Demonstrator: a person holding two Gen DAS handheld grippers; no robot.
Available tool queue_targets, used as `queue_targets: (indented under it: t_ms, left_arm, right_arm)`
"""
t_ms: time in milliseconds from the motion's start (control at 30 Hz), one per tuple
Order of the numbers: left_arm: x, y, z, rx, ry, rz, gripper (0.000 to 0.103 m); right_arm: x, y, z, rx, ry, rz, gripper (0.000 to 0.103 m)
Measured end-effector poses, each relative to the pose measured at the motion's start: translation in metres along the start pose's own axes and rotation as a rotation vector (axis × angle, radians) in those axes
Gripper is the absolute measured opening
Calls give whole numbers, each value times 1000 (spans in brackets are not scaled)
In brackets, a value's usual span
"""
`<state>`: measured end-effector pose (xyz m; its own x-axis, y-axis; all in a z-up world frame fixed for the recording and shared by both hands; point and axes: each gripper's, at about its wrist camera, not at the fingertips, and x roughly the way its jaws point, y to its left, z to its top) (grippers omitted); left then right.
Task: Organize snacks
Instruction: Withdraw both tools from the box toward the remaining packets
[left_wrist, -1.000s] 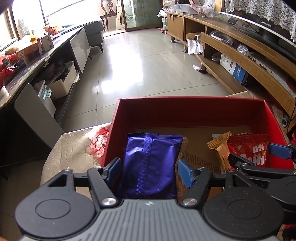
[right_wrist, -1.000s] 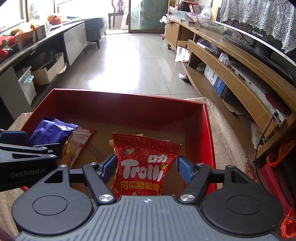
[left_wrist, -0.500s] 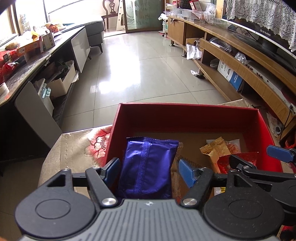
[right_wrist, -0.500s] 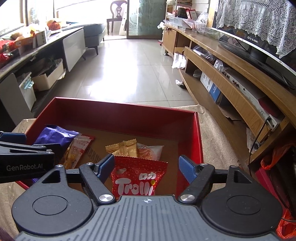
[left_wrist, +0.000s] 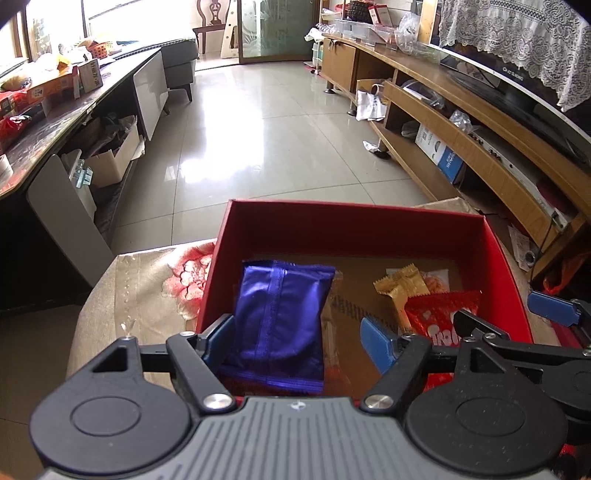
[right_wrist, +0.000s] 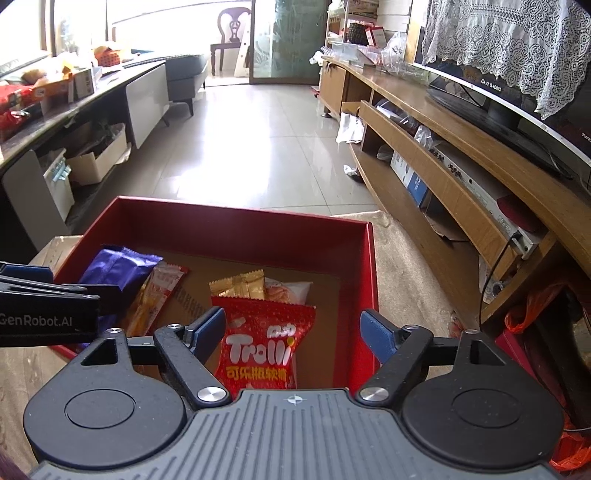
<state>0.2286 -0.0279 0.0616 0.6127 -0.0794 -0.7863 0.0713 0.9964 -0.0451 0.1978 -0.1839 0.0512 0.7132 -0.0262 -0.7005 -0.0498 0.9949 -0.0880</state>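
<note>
A red box (left_wrist: 351, 229) (right_wrist: 369, 266) sits on a floral cloth and holds several snacks. A purple packet (left_wrist: 277, 317) (right_wrist: 118, 266) lies at its left, a gold wrapper (left_wrist: 402, 291) (right_wrist: 240, 284) in the middle, a red Trolli bag (left_wrist: 439, 317) (right_wrist: 262, 343) at the right, and an orange-white stick packet (right_wrist: 155, 295) beside the purple one. My left gripper (left_wrist: 295, 341) is open above the purple packet, not touching it. My right gripper (right_wrist: 293, 332) is open above the Trolli bag, which lies flat in the box.
A long wooden TV stand (right_wrist: 461, 155) with a television runs along the right. A dark counter (left_wrist: 55, 122) with boxes runs along the left. Tiled floor (left_wrist: 277, 129) lies beyond the box. An orange bag (right_wrist: 532, 306) hangs at the right.
The Trolli bag has dropped from between my right fingers to lie in the box. Both grippers have pulled back and up from the box, jaws open.
</note>
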Motion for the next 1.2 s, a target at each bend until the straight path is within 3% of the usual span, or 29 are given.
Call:
queue_targets:
  t_ms: [333, 700, 833, 1000, 1100, 1200]
  left_arm:
    - [-17, 9, -30, -10, 63, -43, 71]
    - [-9, -10, -67, -79, 201, -130, 71]
    - [8, -19, -74, -166, 244, -102, 71]
    - [27, -24, -84, -356, 275, -57, 71]
    - [32, -27, -86, -453, 248, -6, 73]
    - [37, -31, -85, -486, 237, 33, 73]
  right_arm:
    - [-19, -7, -17, 9, 23, -1, 85]
    - [-31, -32, -45, 92, 96, -18, 86]
    - [-33, -41, -48, 99, 98, -23, 86]
    - [-34, -50, -50, 108, 104, -13, 86]
    - [-36, -53, -51, 108, 102, 1, 87]
    - [-36, -57, -51, 107, 103, 10, 87]
